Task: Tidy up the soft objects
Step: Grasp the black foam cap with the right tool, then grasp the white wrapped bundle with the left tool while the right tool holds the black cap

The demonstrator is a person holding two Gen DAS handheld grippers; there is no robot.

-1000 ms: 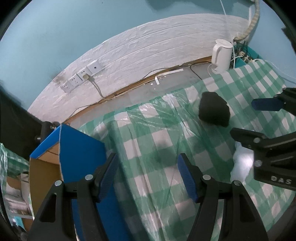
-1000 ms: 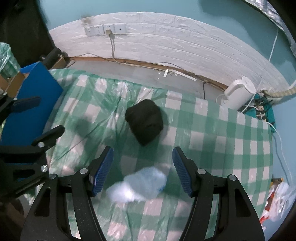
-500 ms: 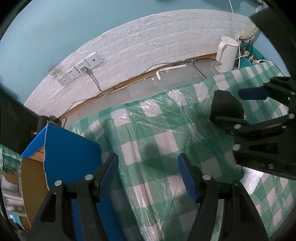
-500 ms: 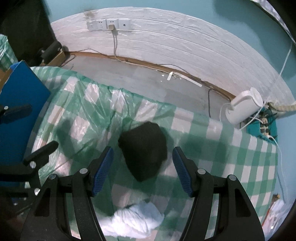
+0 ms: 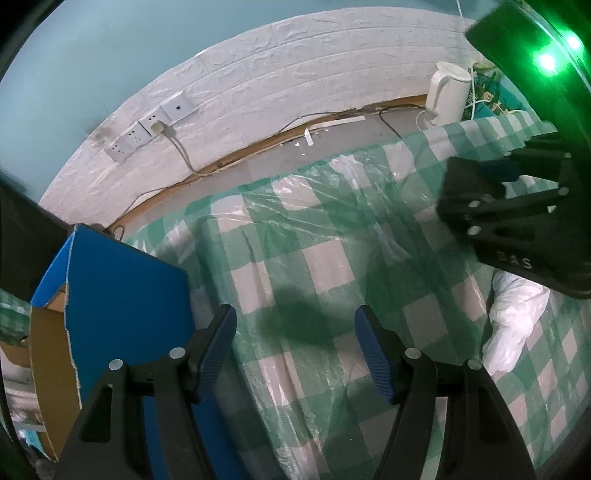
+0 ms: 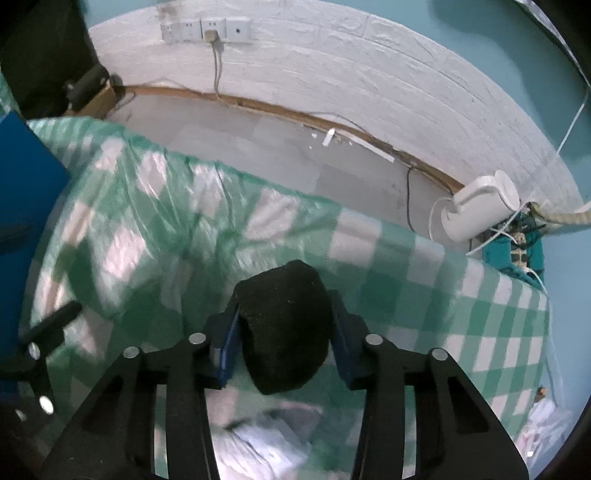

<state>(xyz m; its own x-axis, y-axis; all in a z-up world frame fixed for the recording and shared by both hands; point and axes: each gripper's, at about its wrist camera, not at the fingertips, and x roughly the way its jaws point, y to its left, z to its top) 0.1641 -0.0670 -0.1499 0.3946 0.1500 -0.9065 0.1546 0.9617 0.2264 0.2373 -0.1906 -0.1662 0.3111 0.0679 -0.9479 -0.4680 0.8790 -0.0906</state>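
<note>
In the right wrist view, a black, lumpy soft object of coarse fabric (image 6: 284, 328) was seen at the lower centre of the frame, wedged between the two blue-padded fingers of the right gripper (image 6: 282, 334). The jaws had just been closing, and both pads were pressed against the sides of the black lump, so that it was grasped. It was held over a green-and-white checked tablecloth under a clear plastic sheet (image 6: 388, 266), which filled the middle of the frame. Below the gripper, at the bottom centre, a crumpled white soft bundle (image 6: 266, 443) was seen blurred on the cloth. A white electric kettle (image 6: 480, 206) was seen lying in the right part of the frame on the grey floor beyond the table, near a tangle of cables. A row of white wall sockets (image 6: 207, 29) was fixed on the white brick-patterned wall at the upper left. In the left wrist view, the left gripper (image 5: 295, 350) was held released at the bottom centre, its blue pads wide apart with only the checked cloth between them. A blue cardboard box with a brown inner face (image 5: 125, 295) was placed at the lower left of that frame, just beside the left finger. The right gripper was seen at the right edge, and the white bundle lay below it.
</note>
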